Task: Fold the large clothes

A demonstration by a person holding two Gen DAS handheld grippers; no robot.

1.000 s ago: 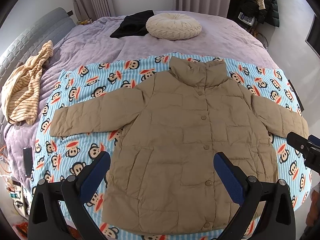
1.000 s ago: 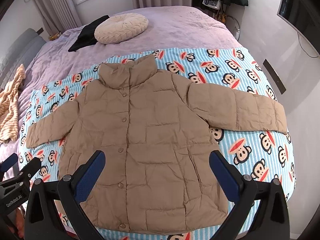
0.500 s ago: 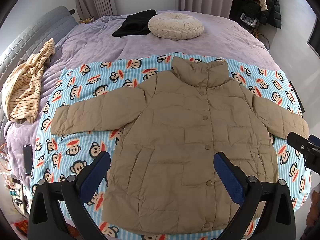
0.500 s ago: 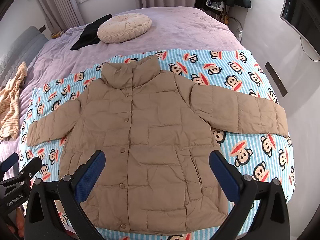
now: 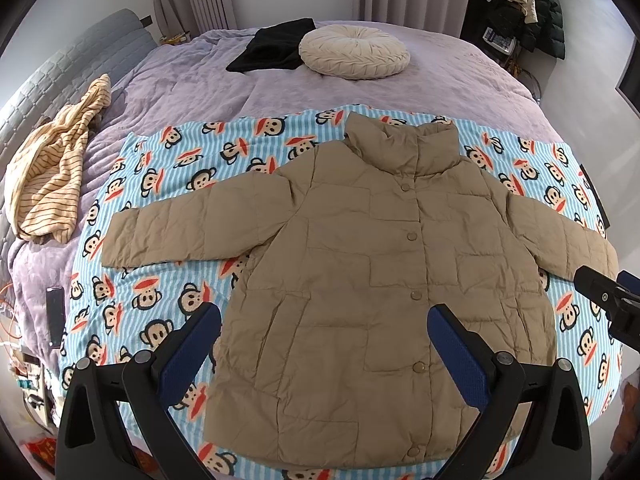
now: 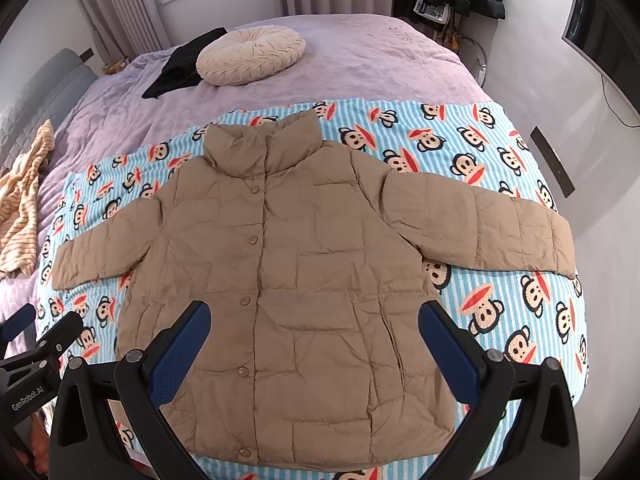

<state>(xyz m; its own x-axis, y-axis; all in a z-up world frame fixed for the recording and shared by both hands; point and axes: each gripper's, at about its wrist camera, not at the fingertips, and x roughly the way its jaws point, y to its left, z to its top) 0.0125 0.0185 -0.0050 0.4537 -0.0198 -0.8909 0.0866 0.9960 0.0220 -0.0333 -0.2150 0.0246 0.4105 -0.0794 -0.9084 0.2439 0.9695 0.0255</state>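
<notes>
A tan quilted puffer jacket [image 5: 360, 280] lies flat, buttoned, front up, both sleeves spread out, on a blue striped monkey-print blanket [image 5: 168, 208]. It also shows in the right wrist view [image 6: 304, 280]. My left gripper [image 5: 324, 332] is open and empty, held above the jacket's lower hem. My right gripper [image 6: 314, 328] is open and empty, also above the lower hem. The right gripper shows at the right edge of the left wrist view [image 5: 612, 300]. The left gripper shows at the left edge of the right wrist view [image 6: 36, 340].
The blanket [image 6: 500, 152] covers a purple bed [image 5: 440, 92]. A round cream cushion [image 5: 354, 56] and a black garment [image 5: 272, 46] lie at the far side. A striped yellow garment [image 5: 52, 168] lies at the left. A phone [image 5: 55, 316] lies near the left edge.
Both grippers have shifted slightly, so the jacket sits a little further right and lower in each view. Both stay open. The jacket has not moved.
</notes>
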